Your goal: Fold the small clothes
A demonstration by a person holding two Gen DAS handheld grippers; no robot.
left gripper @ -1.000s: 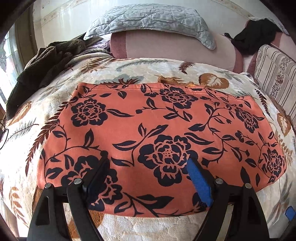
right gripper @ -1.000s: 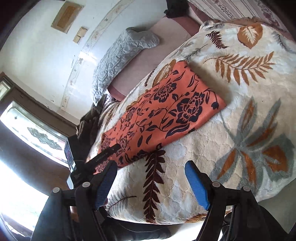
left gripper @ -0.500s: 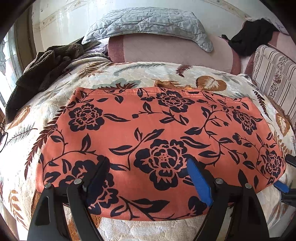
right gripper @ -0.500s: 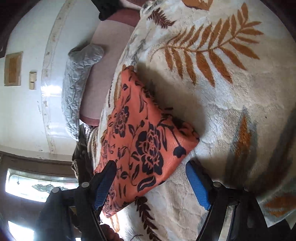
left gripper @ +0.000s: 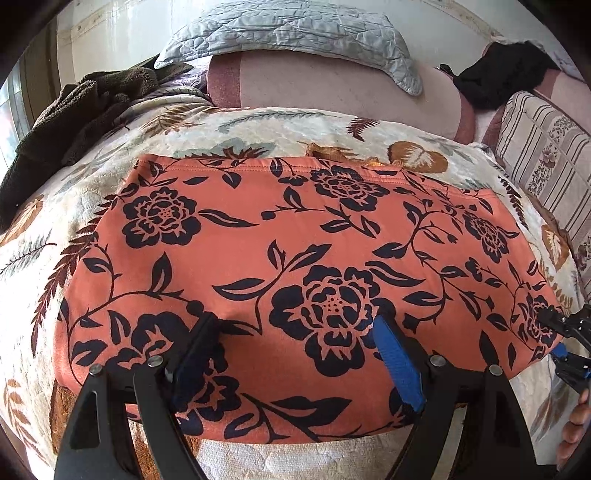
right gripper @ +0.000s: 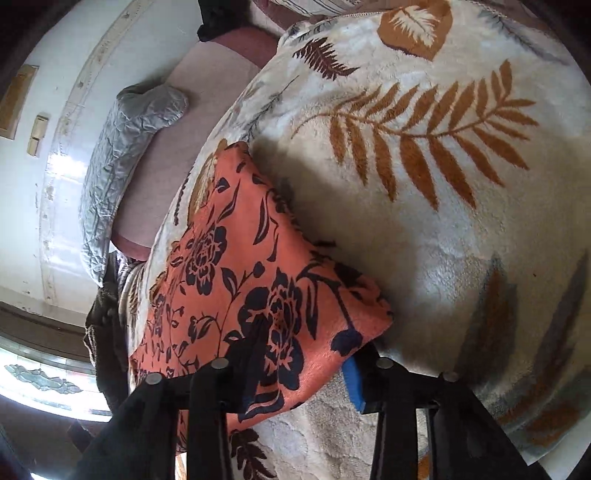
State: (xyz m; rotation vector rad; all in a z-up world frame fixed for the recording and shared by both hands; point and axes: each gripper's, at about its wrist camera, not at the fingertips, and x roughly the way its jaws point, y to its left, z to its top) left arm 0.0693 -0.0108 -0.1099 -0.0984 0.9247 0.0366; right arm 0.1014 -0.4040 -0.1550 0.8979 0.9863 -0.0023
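An orange cloth with black flowers (left gripper: 280, 240) lies flat on the leaf-patterned blanket (left gripper: 258, 129). My left gripper (left gripper: 295, 343) is open, its fingers resting over the cloth's near edge. The right gripper shows at the cloth's right corner in the left wrist view (left gripper: 565, 339). In the right wrist view, my right gripper (right gripper: 306, 354) is open with its fingers on either side of the corner of the cloth (right gripper: 258, 280); one finger lies on top, the blue pad (right gripper: 352, 384) is beneath the edge.
A grey quilted pillow (left gripper: 295, 33) and a pink bolster (left gripper: 332, 88) lie at the back. A dark brown garment (left gripper: 74, 107) is heaped at the back left, a black one (left gripper: 509, 77) at the back right. A striped cushion (left gripper: 546, 155) is at the right.
My right gripper swung in to the cloth's right corner and now straddles its edge. My left gripper moved slightly forward over the near edge.
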